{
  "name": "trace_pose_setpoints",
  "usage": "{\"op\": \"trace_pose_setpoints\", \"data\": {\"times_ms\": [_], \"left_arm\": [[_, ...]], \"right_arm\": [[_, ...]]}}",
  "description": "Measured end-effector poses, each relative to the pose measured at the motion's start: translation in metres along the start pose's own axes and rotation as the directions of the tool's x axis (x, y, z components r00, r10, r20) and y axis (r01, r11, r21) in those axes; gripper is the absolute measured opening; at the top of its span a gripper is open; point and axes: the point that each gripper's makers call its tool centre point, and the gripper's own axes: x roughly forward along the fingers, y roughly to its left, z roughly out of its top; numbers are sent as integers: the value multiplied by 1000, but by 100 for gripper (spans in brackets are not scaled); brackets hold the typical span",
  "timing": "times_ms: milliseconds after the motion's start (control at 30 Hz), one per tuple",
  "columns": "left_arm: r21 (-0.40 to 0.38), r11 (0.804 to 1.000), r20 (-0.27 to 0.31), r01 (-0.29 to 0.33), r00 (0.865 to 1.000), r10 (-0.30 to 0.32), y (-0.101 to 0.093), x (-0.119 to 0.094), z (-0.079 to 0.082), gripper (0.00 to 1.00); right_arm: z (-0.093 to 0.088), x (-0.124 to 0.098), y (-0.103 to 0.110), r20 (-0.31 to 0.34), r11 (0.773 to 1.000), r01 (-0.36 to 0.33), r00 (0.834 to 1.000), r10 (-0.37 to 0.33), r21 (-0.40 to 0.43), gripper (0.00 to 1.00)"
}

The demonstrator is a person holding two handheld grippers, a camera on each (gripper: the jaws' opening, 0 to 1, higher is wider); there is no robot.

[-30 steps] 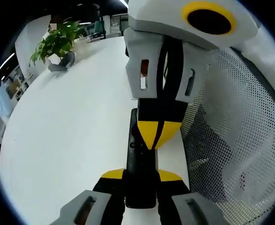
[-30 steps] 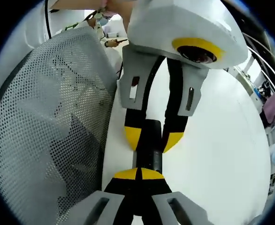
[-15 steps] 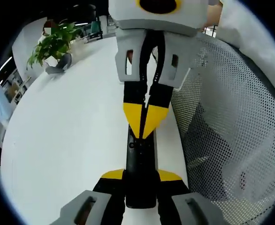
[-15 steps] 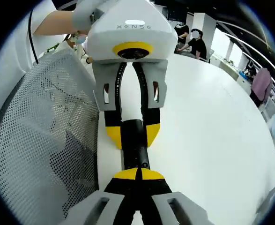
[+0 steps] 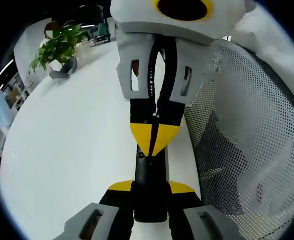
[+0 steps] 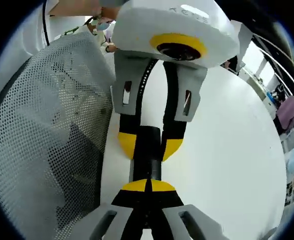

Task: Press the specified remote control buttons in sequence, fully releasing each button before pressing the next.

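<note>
Broadly, a white table [image 5: 71,135] takes up the left and centre of the left gripper view, and a grey mesh chair back [image 5: 247,145] covers the right side. In the right gripper view the mesh chair back [image 6: 41,140] lies at the left.

At bottom centre of the left gripper view, the left gripper [image 5: 149,200] is clenched on the near end of a black remote control [image 5: 150,172], one yellow-tipped jaw on either side. The right gripper [image 5: 154,137] enters from the top, jaws pressed together, tips touching the remote's upper face.

In the right gripper view the right gripper [image 6: 148,187] is at bottom centre, tips meeting on the remote control [image 6: 147,150].

A potted plant [image 5: 59,47] stands at upper left.
</note>
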Motion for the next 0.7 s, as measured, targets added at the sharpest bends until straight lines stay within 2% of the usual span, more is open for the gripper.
{"op": "trace_pose_setpoints", "data": {"times_ms": [100,133,200,267,300,333,467,567,700], "left_arm": [[-1,1000,3,-1,1000,1,0,0,0,24],[-1,1000,3,-2,1000,2,0,0,0,24],[-2,1000,4,-2,1000,2,0,0,0,24],[-5,1000,6,-4,1000,4,0,0,1,24],[-8,1000,9,-4,1000,5,1,0,1,24],[-11,1000,12,-6,1000,6,1,0,1,24],[-21,1000,27,-10,1000,10,0,0,1,24],[-20,1000,30,-10,1000,10,0,0,1,24],[-19,1000,31,-9,999,10,-1,0,1,24]], "right_arm": [[0,0,-2,0,1000,6,1000,-6,8,0],[-1,-1,-2,15,999,2,1000,-2,34,0],[0,-3,-2,60,988,-42,998,34,149,0],[1,-4,-3,91,974,-73,994,55,215,0],[-1,-4,-12,96,978,-22,995,2,209,0],[-7,-6,-19,70,983,18,997,-31,185,0],[-10,-3,-19,77,969,-41,997,22,244,0],[-7,-1,-13,83,965,-99,993,81,243,0],[-7,-1,-14,66,964,-126,991,113,236,0]]}}
